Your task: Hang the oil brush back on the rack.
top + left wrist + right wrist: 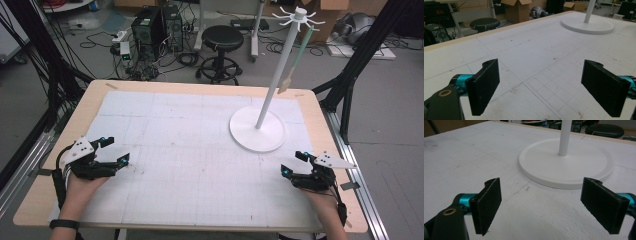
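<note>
The stand (257, 129) is cut off in both gripper views: its pole runs out of the top, so the hooked crown and the green spatula (297, 59) hanging from it appear in the high view alone. Its round white base lies just ahead of the right gripper (292, 164), a little to that gripper's right, and well apart from the left gripper (114, 151), far ahead and to its right. Both grippers rest low over the white table (165, 130) with jaws spread wide, gripping nothing.
</note>
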Action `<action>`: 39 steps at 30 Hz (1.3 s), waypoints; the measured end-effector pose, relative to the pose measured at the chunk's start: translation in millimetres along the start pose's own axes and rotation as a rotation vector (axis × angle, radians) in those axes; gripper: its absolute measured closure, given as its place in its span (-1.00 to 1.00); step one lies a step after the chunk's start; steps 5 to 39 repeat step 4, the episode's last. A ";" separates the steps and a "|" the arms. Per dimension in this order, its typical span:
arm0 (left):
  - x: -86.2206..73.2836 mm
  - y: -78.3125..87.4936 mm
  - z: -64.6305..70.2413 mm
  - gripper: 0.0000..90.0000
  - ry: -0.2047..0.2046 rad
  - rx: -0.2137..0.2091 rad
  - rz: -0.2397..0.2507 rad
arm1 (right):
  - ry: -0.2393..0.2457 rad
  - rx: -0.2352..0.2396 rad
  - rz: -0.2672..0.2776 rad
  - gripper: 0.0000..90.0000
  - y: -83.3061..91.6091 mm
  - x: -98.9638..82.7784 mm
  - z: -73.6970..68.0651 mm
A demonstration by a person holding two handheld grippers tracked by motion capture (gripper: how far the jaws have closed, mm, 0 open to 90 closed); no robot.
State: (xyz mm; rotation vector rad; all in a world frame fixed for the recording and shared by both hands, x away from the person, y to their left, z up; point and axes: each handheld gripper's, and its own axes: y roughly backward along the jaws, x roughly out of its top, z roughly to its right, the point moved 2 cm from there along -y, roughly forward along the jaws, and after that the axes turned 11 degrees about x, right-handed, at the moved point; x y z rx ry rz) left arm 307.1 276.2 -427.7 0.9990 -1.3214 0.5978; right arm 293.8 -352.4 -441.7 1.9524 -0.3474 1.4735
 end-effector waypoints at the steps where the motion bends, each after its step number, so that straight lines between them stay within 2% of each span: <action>1: 0.0 -0.3 0.1 -0.65 -0.001 -0.003 0.000 | -0.002 0.002 -0.005 -0.64 -0.3 -0.2 -0.3; 39: -0.3 -1.1 0.1 -0.65 -0.003 0.000 -0.005 | -0.004 0.001 -0.005 -0.64 -1.1 -0.3 0.0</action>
